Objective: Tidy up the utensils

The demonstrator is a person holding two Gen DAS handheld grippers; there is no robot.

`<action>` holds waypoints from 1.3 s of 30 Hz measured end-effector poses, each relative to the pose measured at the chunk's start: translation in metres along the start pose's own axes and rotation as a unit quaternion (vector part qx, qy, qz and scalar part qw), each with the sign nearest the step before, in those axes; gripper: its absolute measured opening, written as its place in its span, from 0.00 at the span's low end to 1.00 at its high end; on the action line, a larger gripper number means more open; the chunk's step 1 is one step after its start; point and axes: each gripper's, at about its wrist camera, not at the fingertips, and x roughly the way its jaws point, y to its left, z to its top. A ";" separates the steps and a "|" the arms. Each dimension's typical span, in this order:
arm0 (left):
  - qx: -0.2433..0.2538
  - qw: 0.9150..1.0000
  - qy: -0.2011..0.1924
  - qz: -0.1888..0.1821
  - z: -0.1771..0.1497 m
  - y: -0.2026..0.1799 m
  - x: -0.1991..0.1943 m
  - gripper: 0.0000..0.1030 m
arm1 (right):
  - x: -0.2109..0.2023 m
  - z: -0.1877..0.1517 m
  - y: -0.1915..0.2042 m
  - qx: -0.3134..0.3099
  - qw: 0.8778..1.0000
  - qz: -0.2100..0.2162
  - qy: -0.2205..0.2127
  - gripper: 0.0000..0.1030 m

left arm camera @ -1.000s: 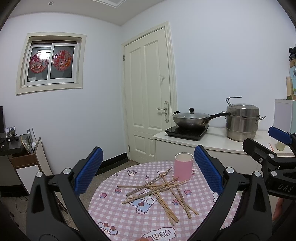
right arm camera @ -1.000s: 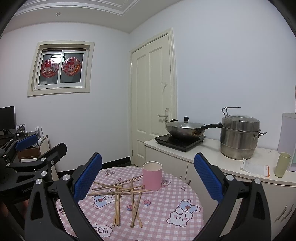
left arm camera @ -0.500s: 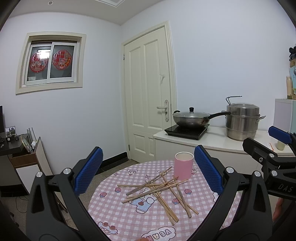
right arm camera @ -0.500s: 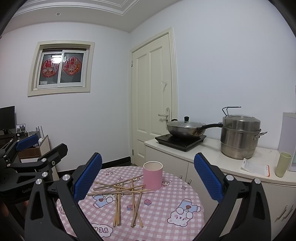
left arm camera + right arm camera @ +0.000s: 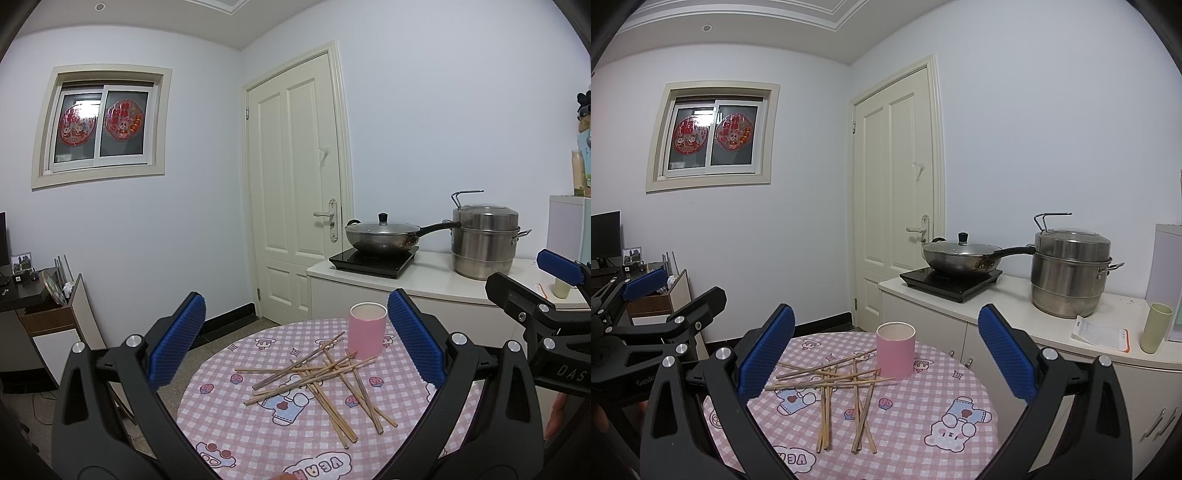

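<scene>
Several wooden chopsticks (image 5: 317, 376) lie scattered in a loose heap on a round table with a pink checked cloth (image 5: 236, 424). A pink cup (image 5: 367, 330) stands upright just behind the heap. My left gripper (image 5: 295, 343) is open and empty, held above the table's near side. My right gripper (image 5: 886, 347) is open and empty too, over the same table; the chopsticks (image 5: 842, 384) and the cup (image 5: 895, 349) show between its fingers. Each gripper shows at the edge of the other's view.
A white counter (image 5: 1015, 314) behind the table carries an induction hob with a lidded wok (image 5: 960, 254), a steel steamer pot (image 5: 1071, 269), a green cup (image 5: 1154, 326) and a packet. A white door (image 5: 295, 192) is behind. A desk and shelf (image 5: 44, 306) stand at left.
Both grippers have barely shifted; the view has risen very slightly. The chopsticks and cup have not moved.
</scene>
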 end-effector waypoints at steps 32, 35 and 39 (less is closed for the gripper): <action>-0.019 0.996 0.087 0.004 -0.029 0.033 0.053 0.94 | 0.044 -0.023 -0.005 0.011 0.999 0.012 0.049 0.93; -0.035 0.992 0.124 0.006 -0.043 0.045 0.073 0.94 | 0.063 -0.035 -0.005 0.013 0.997 0.017 0.079 0.93; -0.061 0.980 0.188 0.006 -0.073 0.062 0.107 0.94 | 0.097 -0.057 -0.007 0.019 0.991 0.016 0.135 0.93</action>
